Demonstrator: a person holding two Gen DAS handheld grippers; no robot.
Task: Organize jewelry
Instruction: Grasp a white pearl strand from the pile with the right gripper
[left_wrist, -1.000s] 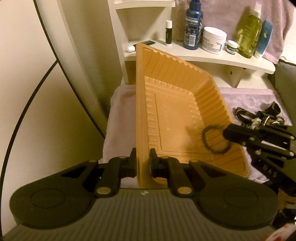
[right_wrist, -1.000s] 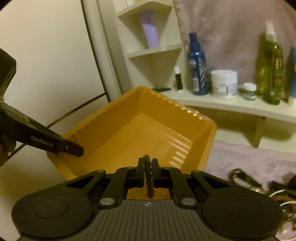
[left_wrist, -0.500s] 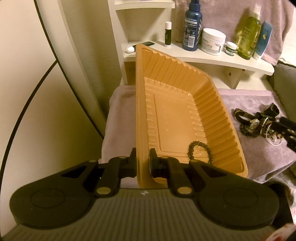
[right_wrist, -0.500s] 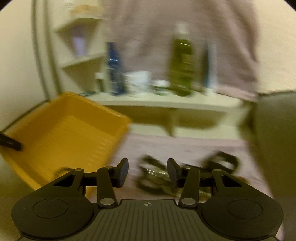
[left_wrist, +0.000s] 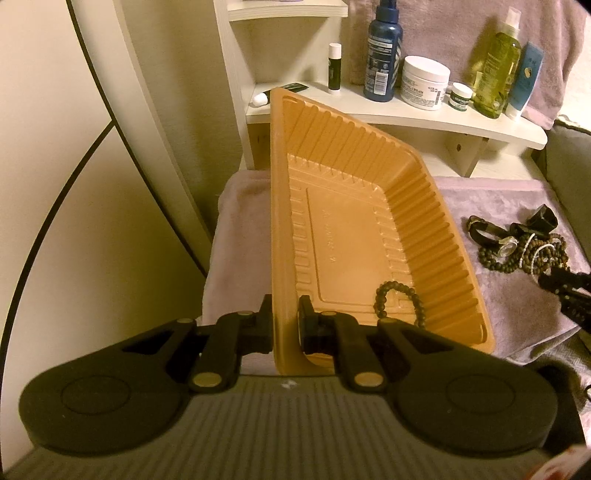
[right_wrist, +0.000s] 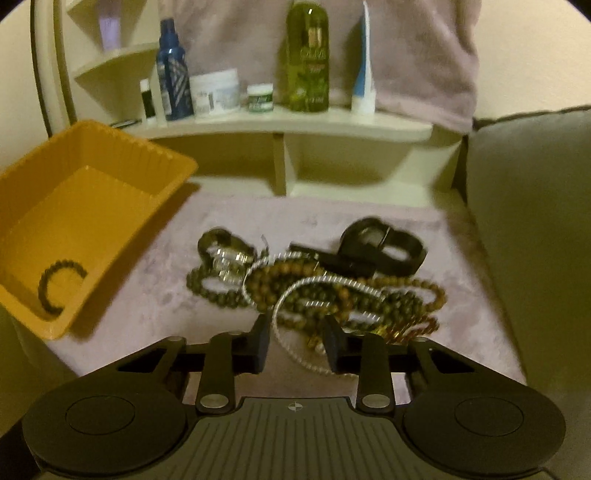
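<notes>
The left gripper (left_wrist: 286, 322) is clenched on the near wall of the ribbed orange plastic tray (left_wrist: 424, 206), one finger outside and one inside, holding it tipped up at the left end of the mauve plush cloth (right_wrist: 332, 210). One dark beaded bracelet (left_wrist: 400, 301) lies inside the tray, at its near end. Judging from that, the sorting is barely begun: one piece is in and the rest wait.

To the right of the tray, well apart from it on the cloth, sits the tangled heap of jewelry (right_wrist: 314, 280): brown and olive bead strands, a white pearl-like loop, a watch and black straps. The right gripper (right_wrist: 295, 341) hangs at the near edge of the heap, released, its fingers either side of the pearl-like loop. The next move likely calls for nipping one strand cleanly; the strands overlap, so neighbours may drag along.

Behind the tray, a cream curved shelf (left_wrist: 406, 114) carries bottles and jars, clear of the work.
</notes>
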